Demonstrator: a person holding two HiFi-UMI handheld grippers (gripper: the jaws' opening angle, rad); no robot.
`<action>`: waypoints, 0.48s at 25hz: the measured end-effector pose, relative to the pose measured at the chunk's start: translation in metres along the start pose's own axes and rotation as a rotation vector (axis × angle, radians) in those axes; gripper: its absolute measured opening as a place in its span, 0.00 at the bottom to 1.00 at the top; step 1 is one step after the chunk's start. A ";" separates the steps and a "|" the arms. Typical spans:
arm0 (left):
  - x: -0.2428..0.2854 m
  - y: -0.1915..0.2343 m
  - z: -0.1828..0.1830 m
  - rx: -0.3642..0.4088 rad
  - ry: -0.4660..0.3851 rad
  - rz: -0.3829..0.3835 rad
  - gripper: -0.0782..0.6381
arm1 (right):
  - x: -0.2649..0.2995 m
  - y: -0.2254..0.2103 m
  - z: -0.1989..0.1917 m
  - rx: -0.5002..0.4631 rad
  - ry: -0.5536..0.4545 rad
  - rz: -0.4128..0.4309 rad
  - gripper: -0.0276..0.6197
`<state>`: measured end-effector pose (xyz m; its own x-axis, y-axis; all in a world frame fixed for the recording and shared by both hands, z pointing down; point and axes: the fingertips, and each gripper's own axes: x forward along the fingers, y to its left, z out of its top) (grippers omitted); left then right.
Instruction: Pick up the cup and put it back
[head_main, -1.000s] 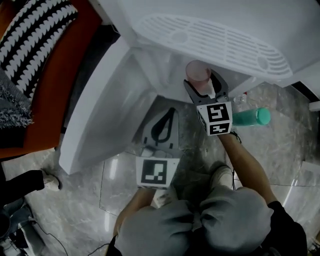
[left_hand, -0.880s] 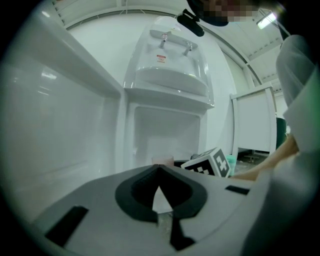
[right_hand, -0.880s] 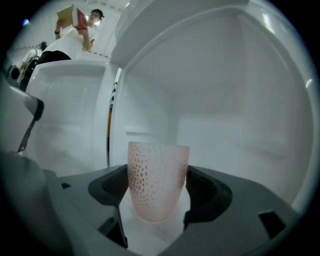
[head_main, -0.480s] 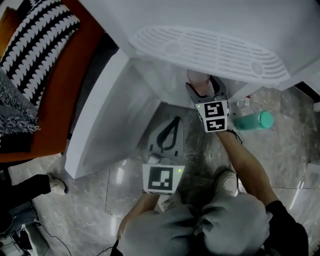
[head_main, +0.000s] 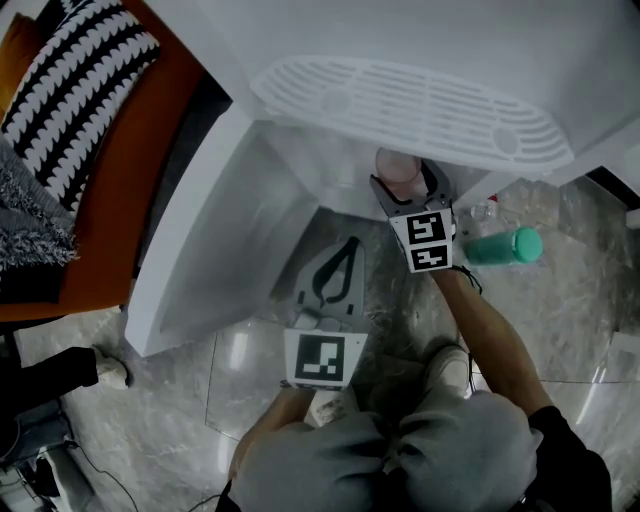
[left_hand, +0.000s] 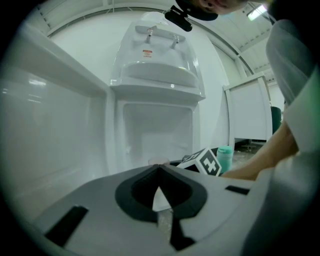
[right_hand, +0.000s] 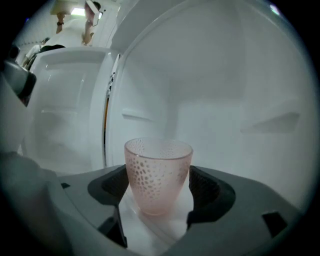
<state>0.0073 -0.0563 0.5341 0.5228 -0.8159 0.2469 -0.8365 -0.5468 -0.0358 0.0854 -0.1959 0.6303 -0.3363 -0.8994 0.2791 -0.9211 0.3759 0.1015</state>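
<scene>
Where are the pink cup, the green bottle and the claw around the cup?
pink cup (right_hand: 157, 175): right gripper view, dotted side wall.
green bottle (head_main: 492, 247): head view, its body.
right claw (head_main: 403, 182): head view, between its tips.

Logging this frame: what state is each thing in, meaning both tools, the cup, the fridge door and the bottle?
right tool: shut on the cup.
left tool: shut, nothing between its jaws.
cup: upright, empty, gripped on both sides.
fridge door: open.
teal bottle: upright, cap on.
</scene>
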 end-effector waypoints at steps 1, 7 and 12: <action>0.002 0.000 -0.001 -0.003 0.003 0.002 0.13 | -0.001 -0.002 -0.001 0.008 -0.004 0.004 0.62; 0.005 -0.006 0.002 0.002 -0.010 -0.004 0.13 | -0.024 -0.002 0.016 0.039 -0.043 0.011 0.62; 0.008 -0.013 -0.001 -0.020 -0.008 0.019 0.13 | -0.071 -0.015 0.019 0.188 -0.103 -0.002 0.62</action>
<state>0.0215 -0.0555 0.5378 0.5084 -0.8275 0.2382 -0.8492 -0.5276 -0.0205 0.1191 -0.1421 0.5910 -0.3442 -0.9217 0.1791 -0.9388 0.3349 -0.0808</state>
